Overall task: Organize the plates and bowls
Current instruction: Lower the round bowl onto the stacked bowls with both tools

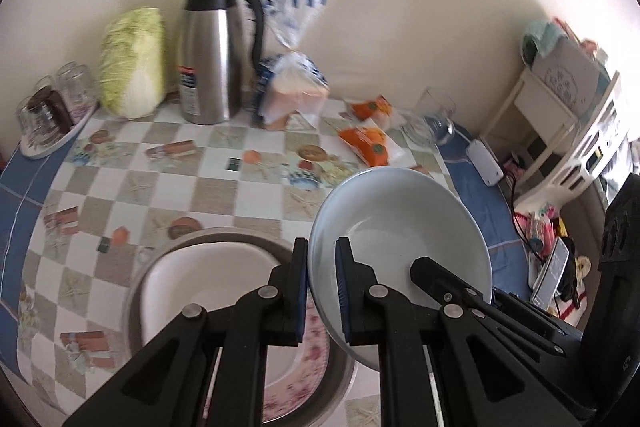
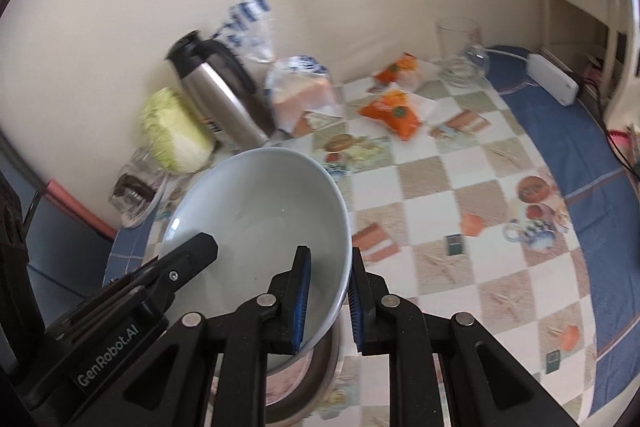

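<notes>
On your far left a tray of upturned glasses [image 1: 50,111] sits at the table's edge, with a head of cabbage [image 1: 134,65] beside it and a steel thermos jug [image 1: 212,47] next along the wall. Below them, close to you, a metal basin [image 1: 344,375] holds a white dish [image 1: 192,279] and a floral plate [image 1: 304,367] on the checked tablecloth [image 1: 120,187].

Your left gripper [image 1: 322,291] is clamped on the left rim of the pale blue bowl [image 1: 400,227] — one pad inside, one outside. The bowl hangs tilted in the air, above the basin's right side, clear of the table.

Your right gripper [image 2: 330,301] is pinching the bowl's opposite rim the same way, so both tools carry it between them.

Further right, a bag of bread [image 1: 294,87] leans near the jug, then two orange packets [image 1: 368,143], a clear glass [image 1: 434,119] and a white power strip [image 1: 486,163] on the blue cloth border.
</notes>
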`<action>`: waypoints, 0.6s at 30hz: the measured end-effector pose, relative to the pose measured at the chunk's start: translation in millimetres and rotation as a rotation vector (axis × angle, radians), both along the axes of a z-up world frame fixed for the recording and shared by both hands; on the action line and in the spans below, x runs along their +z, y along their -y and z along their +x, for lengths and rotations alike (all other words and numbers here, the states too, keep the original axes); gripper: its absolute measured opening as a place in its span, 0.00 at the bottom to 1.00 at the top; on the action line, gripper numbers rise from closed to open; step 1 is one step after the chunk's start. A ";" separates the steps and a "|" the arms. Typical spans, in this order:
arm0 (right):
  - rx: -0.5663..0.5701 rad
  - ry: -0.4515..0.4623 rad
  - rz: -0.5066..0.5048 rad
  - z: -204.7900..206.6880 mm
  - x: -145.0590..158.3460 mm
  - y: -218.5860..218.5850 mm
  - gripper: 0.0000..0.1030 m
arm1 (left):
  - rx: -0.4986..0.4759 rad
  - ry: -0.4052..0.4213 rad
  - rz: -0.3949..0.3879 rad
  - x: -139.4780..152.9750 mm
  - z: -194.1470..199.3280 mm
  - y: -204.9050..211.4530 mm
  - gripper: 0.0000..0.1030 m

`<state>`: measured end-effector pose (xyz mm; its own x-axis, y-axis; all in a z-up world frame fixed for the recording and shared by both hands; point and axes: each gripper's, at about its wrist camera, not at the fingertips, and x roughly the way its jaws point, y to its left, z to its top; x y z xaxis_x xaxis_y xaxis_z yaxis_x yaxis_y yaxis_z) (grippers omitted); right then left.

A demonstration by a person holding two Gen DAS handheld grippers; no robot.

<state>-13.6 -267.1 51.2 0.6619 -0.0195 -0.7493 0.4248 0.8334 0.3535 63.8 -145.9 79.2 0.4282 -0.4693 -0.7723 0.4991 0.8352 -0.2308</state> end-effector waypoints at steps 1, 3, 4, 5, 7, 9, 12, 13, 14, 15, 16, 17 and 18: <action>0.015 0.001 -0.009 3.1 1.6 -7.5 0.20 | 0.013 0.006 -0.004 1.1 0.6 -7.9 0.13; 0.044 -0.002 -0.023 8.9 3.5 -21.5 0.20 | 0.041 0.019 -0.007 3.0 1.5 -21.5 0.13; 0.054 -0.002 -0.027 11.0 3.3 -25.3 0.20 | 0.055 0.022 -0.009 3.2 2.6 -28.4 0.13; 0.073 -0.007 -0.039 15.4 3.9 -34.1 0.20 | 0.068 0.021 -0.014 2.6 3.9 -35.7 0.13; 0.097 -0.016 -0.054 21.1 3.0 -45.3 0.20 | 0.085 0.011 -0.026 -0.2 5.7 -47.9 0.13; 0.120 -0.027 -0.059 26.3 0.8 -54.6 0.20 | 0.100 -0.004 -0.034 -5.2 7.2 -59.0 0.13; 0.153 -0.051 -0.068 34.0 -4.9 -68.0 0.20 | 0.127 -0.027 -0.045 -12.6 10.1 -74.5 0.13; 0.164 -0.058 -0.076 35.8 -6.2 -73.1 0.21 | 0.135 -0.030 -0.043 -14.5 10.9 -78.7 0.13; 0.173 -0.064 -0.085 37.8 -7.5 -77.4 0.21 | 0.141 -0.034 -0.040 -16.7 11.7 -82.1 0.13; 0.178 -0.069 -0.093 38.9 -7.7 -80.3 0.21 | 0.147 -0.040 -0.040 -18.8 12.1 -85.4 0.13; 0.187 -0.076 -0.106 40.8 -8.8 -84.9 0.21 | 0.151 -0.046 -0.042 -20.8 12.4 -87.9 0.13; 0.192 -0.082 -0.112 41.8 -10.1 -87.1 0.21 | 0.154 -0.055 -0.047 -23.3 13.2 -91.0 0.13; 0.196 -0.087 -0.115 42.9 -11.4 -88.5 0.21 | 0.157 -0.066 -0.054 -25.4 14.1 -93.8 0.13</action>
<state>29.3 -178.6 39.9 0.5941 0.0144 -0.8043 0.2762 0.9354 0.2208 77.9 -52.1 53.8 0.4486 -0.4426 -0.7765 0.3460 0.8870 -0.3057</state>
